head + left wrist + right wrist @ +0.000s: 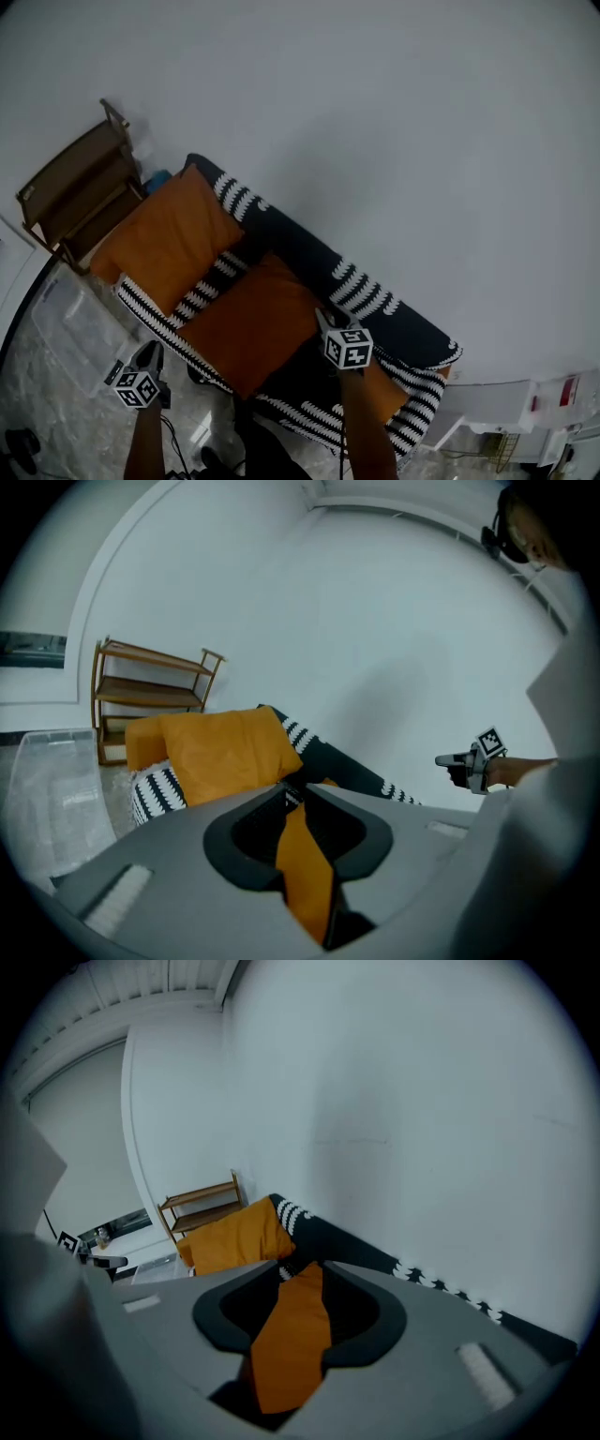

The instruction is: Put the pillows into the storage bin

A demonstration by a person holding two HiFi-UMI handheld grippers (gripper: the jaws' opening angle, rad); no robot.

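Tongs: left gripper (150, 356) and right gripper (328, 321) gape empty | nearer orange square fabric pillow (251, 323) just ahead of right gripper

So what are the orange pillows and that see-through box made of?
The orange pillows look like soft cloth, matte and a little creased. The box seems to be clear hard plastic: the floor shows through its slightly shiny walls.

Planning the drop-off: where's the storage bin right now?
In the head view, the clear storage bin sits on the floor at the left, beside the end of the sofa and in front of the wooden shelf.
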